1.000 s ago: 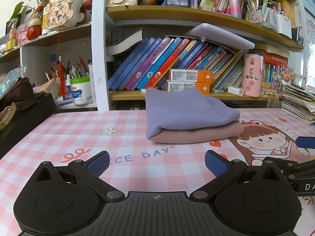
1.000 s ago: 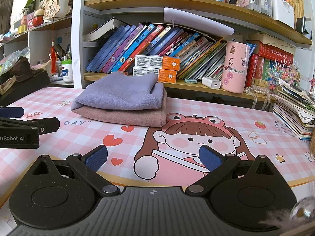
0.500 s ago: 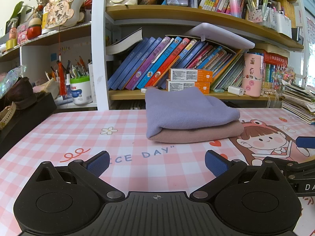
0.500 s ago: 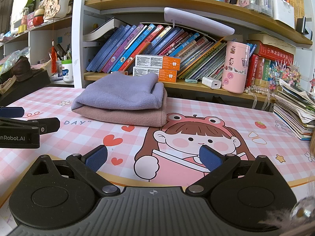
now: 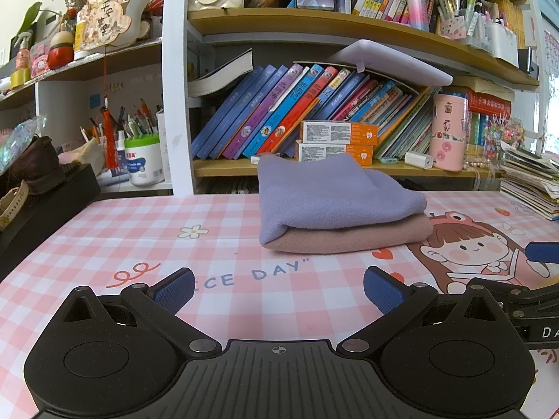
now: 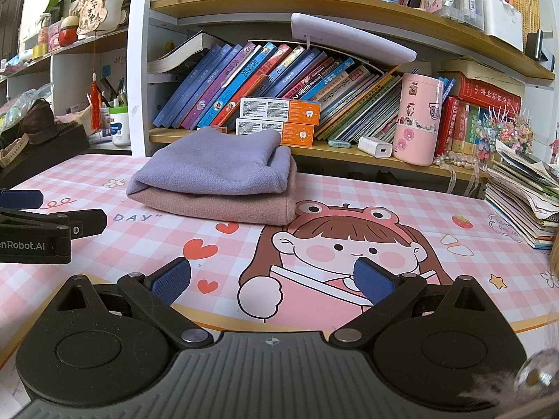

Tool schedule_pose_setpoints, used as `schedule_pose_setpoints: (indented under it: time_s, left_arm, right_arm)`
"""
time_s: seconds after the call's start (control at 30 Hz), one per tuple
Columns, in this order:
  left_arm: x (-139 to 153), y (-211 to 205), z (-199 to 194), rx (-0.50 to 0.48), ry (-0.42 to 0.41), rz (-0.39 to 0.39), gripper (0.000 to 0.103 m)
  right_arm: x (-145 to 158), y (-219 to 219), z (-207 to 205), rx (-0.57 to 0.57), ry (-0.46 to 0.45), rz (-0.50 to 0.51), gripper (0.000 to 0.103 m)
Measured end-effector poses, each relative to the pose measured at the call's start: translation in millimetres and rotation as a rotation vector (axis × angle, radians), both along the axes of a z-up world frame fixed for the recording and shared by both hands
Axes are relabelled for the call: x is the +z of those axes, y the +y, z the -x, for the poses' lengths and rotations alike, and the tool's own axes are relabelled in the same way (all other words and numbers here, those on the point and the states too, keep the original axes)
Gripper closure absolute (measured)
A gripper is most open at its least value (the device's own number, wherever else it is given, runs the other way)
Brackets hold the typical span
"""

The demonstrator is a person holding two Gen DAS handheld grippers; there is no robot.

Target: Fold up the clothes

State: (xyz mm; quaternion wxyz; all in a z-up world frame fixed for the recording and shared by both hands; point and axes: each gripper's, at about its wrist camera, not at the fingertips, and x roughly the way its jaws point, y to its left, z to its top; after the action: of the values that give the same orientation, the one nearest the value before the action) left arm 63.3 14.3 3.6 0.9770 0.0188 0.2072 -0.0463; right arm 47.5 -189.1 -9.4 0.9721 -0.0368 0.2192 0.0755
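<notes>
Leaning books (image 6: 265, 80) filling shelf (image 6: 349, 153) behind folded cloths (image 6: 216, 181).

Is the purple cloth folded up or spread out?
Folded. The purple cloth lies doubled over, stacked neatly on the folded pink cloth.

Crowded bookshelves (image 5: 349, 28) — pink checked desk mat (image 5: 104, 230)
</notes>
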Motion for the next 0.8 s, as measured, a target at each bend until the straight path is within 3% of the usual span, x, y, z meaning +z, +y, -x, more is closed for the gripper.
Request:
schedule_pose_setpoints:
  time_s: [0.8]
  left_arm:
    - [-1.1, 0.6, -1.2, 0.003, 0.009, -0.001, 0.000]
  right_arm:
    - [0.0, -0.3, -0.8, 0.004, 0.001, -0.002, 0.002]
